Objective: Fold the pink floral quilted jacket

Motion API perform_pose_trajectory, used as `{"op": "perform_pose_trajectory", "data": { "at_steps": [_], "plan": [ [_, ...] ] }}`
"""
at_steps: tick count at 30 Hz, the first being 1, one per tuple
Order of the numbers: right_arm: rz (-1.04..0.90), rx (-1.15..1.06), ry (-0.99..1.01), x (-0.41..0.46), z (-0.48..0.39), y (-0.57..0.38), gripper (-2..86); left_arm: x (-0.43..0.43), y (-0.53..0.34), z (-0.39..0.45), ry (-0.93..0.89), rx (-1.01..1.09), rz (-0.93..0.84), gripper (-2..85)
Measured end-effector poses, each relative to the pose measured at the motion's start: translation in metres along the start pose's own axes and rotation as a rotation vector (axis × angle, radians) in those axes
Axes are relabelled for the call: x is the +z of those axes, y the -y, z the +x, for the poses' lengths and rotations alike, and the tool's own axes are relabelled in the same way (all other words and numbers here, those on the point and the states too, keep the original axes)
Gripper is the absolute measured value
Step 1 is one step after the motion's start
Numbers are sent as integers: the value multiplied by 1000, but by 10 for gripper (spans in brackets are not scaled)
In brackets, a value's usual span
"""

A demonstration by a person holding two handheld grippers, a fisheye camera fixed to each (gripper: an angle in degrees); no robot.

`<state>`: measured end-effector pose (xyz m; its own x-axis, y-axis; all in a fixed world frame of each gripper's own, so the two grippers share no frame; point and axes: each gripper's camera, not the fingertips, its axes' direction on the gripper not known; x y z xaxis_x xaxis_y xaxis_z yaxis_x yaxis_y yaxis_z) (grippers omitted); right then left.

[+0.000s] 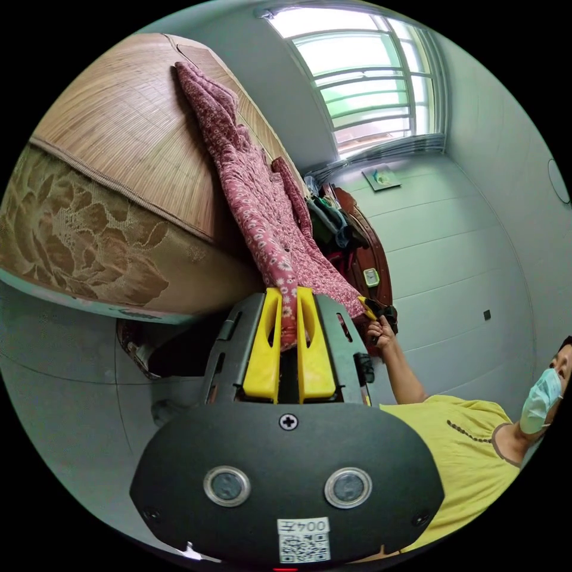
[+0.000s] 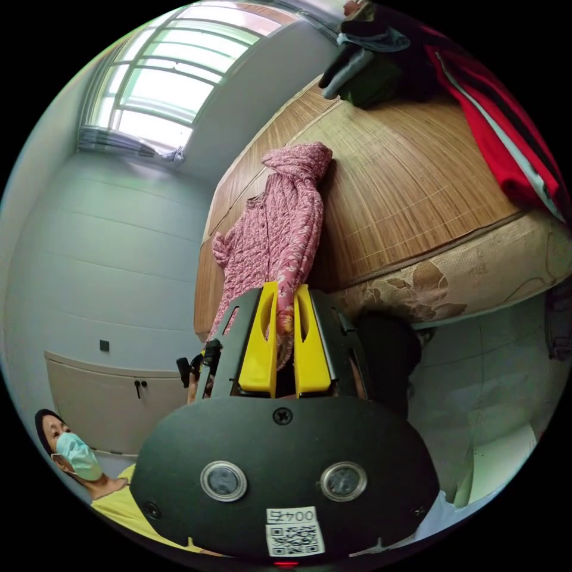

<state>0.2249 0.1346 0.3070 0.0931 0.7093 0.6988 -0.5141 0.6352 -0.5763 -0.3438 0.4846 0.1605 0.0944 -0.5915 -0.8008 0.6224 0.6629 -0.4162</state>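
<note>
A: Looking at your left gripper (image 1: 288, 298) — both yellow jaws are pinched tight on an edge of the pink jacket (image 1: 262, 196), cloth squeezed in the narrow gap betw. them.

B: And the right?

A: Same story. Your right gripper (image 2: 285, 295) has its jaws closed on another edge of the jacket (image 2: 280, 229), fabric bunched betw. the yellow jaws.

B: Where's the jacket itself?

A: Stretched from your jaws up onto the bed (image 1: 119, 143), lying on the woven straw mat (image 2: 405, 196) w/ part of it hanging off the mattress edge toward you. Far end looks crumpled on the mat.

B: Can you see my other hand?

A: Yes — in the left gripper view your hand (image 1: 381, 333) holds the other gripper at the jacket's lower edge, and you're in a yellow shirt (image 1: 459, 441) beside it.

B: Anything else on the bed?

A: Pile of dark clothes (image 2: 369, 65) and a red garment (image 2: 500, 137) at the far corner of the mat, well apart from the jacket. Window (image 2: 161, 83) behind.
</note>
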Motion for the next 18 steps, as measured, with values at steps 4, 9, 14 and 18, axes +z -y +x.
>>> {"op": "perform_pose_trajectory", "data": {
  "at_steps": [4,9,14,18],
  "plan": [
    [-50,-38,31,-9,12,-17,50,-10,-21,29,44,8,-9,30],
    [-68,-11,48,1,54,-48,50,-3,-42,47,120,2,-67,38],
    [-124,58,-146,8,103,-77,74,-11,-55,46,220,-32,-77,60],
    [-65,23,-295,-24,95,-73,124,-45,-55,78,335,-32,64,67]
  ]
}}
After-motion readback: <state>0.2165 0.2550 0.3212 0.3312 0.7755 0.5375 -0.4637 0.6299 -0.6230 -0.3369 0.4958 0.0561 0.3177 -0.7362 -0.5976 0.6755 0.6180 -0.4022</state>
